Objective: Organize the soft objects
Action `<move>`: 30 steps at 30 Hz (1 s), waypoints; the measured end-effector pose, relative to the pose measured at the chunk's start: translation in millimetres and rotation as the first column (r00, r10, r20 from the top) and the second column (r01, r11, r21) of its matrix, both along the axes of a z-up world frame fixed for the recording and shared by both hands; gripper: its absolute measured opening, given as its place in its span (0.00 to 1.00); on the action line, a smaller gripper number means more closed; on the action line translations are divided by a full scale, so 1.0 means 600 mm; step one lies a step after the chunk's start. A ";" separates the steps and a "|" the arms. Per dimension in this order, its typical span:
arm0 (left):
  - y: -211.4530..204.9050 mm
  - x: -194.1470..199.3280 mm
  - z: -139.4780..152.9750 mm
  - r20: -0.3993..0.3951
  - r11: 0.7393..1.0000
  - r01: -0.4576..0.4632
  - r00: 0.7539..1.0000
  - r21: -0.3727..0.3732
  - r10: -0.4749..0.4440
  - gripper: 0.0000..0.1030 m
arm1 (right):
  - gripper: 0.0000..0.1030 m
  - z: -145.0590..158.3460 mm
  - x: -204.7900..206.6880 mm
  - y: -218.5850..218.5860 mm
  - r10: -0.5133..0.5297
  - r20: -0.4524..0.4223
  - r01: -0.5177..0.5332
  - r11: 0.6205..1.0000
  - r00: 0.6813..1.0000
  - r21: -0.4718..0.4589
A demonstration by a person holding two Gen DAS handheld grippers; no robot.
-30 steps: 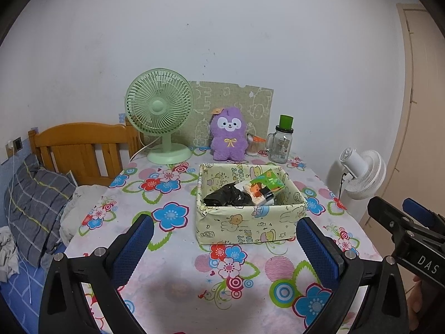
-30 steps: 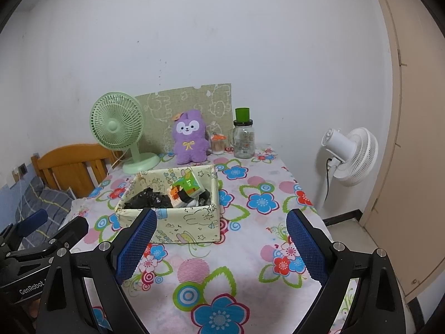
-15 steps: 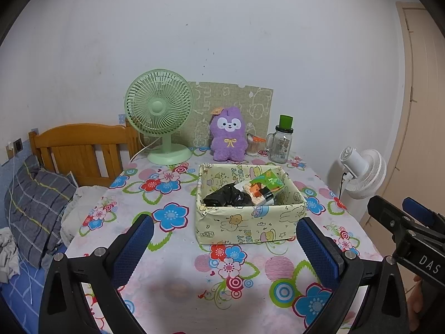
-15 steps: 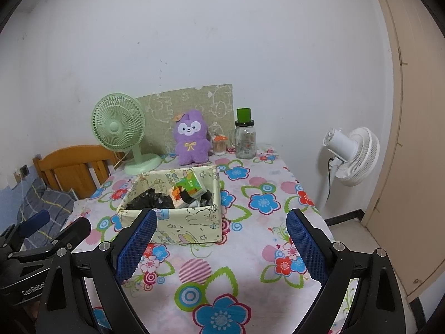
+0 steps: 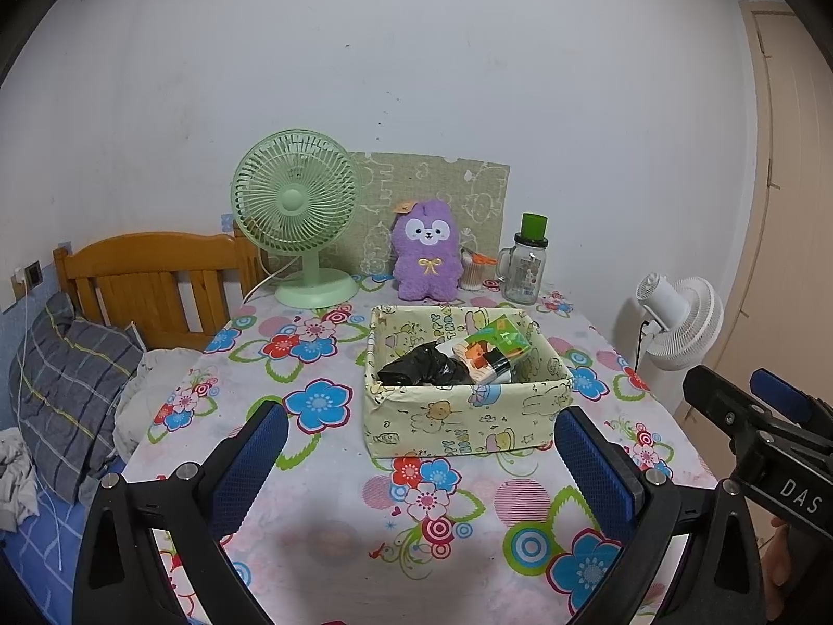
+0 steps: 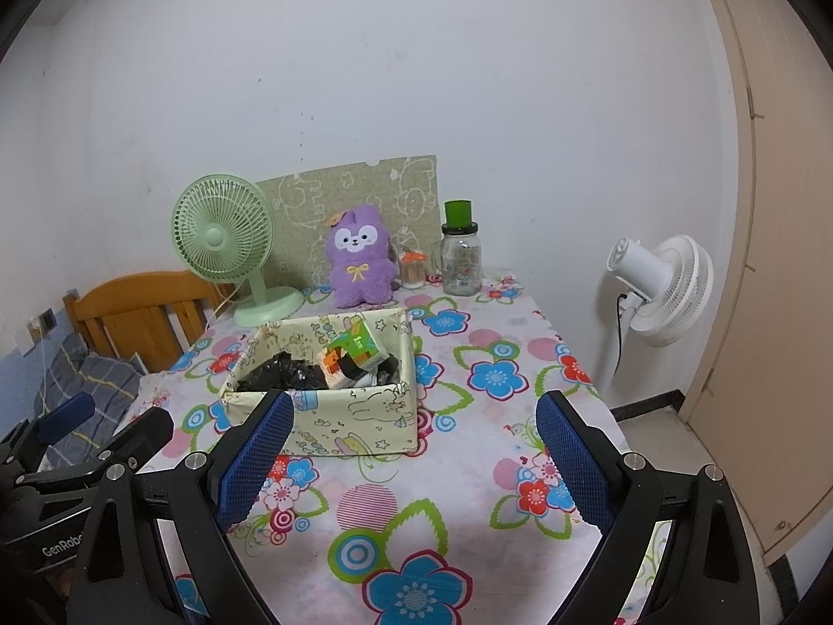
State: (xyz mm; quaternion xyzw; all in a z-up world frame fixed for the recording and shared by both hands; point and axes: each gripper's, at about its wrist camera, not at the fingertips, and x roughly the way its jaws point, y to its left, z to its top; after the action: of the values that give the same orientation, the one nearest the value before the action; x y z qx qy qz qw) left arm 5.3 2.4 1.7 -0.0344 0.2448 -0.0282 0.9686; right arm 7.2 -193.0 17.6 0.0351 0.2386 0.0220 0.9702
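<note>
Floral-cloth table against white wall, fabric bin holding black bundle and green packet, purple plush behind, left tool and right tool both spread apart, empty.

The bench wears a flowered cloth. On it: a fabric box mid-bench; along the back, a green fan, purple plush, and 1 glass jar.
</note>
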 end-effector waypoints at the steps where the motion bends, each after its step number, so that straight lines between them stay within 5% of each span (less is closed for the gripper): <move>1: -0.002 0.001 0.001 -0.001 1.000 0.000 1.000 0.001 0.000 1.00 | 0.93 0.000 0.000 0.000 0.001 0.000 -0.001 1.000 1.000 0.000; 30: -0.009 0.010 0.003 -0.003 1.000 0.009 1.000 0.016 -0.009 1.00 | 0.93 0.005 0.001 -0.004 0.005 -0.001 -0.005 1.000 1.000 0.005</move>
State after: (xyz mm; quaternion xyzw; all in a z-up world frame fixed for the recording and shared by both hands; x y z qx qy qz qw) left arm 11.2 -3.2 3.8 -0.0257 0.2468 -0.0304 0.9683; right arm 8.0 -195.6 20.8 0.0372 0.2390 0.0250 0.9700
